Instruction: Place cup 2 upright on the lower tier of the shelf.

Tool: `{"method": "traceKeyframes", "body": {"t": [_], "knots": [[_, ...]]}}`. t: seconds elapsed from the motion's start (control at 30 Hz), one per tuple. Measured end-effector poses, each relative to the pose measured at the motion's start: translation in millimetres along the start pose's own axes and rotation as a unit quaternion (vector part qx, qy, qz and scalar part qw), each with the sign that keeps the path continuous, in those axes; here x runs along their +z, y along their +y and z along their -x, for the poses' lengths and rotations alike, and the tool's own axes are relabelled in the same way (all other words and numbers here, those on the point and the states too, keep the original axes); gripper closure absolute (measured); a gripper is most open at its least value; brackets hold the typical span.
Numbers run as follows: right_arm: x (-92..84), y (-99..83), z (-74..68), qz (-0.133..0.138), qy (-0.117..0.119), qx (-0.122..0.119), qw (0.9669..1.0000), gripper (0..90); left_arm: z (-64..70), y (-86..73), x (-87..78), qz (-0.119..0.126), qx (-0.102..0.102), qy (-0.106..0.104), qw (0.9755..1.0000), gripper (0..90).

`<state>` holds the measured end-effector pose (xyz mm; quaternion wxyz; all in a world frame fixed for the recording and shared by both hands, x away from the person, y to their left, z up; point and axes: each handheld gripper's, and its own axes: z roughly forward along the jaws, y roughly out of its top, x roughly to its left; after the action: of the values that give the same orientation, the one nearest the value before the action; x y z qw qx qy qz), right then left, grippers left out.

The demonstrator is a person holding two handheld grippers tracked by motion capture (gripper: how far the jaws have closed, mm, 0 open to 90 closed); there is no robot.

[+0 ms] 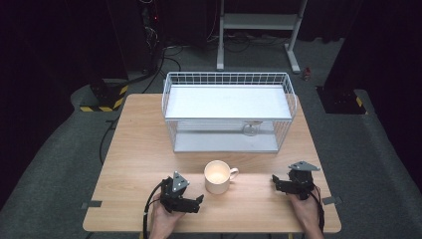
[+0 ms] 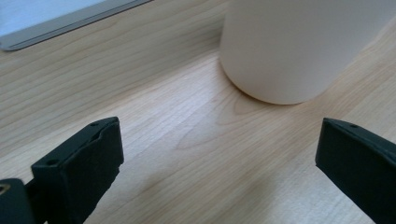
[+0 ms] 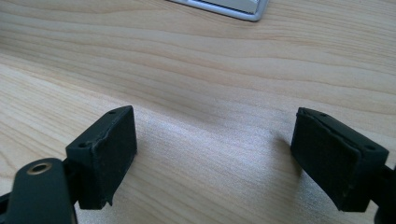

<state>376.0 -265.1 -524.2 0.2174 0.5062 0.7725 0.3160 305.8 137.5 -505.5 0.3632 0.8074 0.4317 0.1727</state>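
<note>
Left tool point(image 1: 200, 199) low, jaws wide apart; right tool point(image 1: 273, 178) likewise, nothing between.

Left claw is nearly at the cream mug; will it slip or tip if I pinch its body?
The mug looks glazed and smooth, so probably slippery. Its wide flat base suggests it will slide rather than tip. Likely rigid ceramic, so breakable; the left claw stands open, apart from it.

A white wire rack point(image 1: 229, 112) is seen standing at the far middle of the wooden table point(image 1: 134, 149), two shelves stacked. A small clear glass point(image 1: 250, 129) is spotted on its lower shelf, toward the right. Beyond, on the dark floor, a grey metal stand point(image 1: 259, 30) is caught, with cables point(image 1: 169, 55) strewn to its left.
</note>
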Motion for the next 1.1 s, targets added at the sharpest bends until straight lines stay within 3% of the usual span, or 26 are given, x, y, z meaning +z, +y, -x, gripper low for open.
{"method": "traceKeyframes", "body": {"t": [0.43,0.7,1.1], "knots": [[-0.1,0.1,-0.3,0.000,0.000,0.003,1.0000,14.6,20.2,8.5,10.1,0.000,0.011,-0.016,0.9998,0.2],[-0.1,0.1,-0.3,0.000,0.000,0.002,1.0000,14.6,29.8,21.5,18.7,0.006,0.022,-0.030,0.9993,0.1],[-0.1,0.1,-0.3,0.000,0.000,0.002,1.0000,14.6,29.7,33.2,27.7,0.027,0.013,-0.044,0.9986,0.1]]}}
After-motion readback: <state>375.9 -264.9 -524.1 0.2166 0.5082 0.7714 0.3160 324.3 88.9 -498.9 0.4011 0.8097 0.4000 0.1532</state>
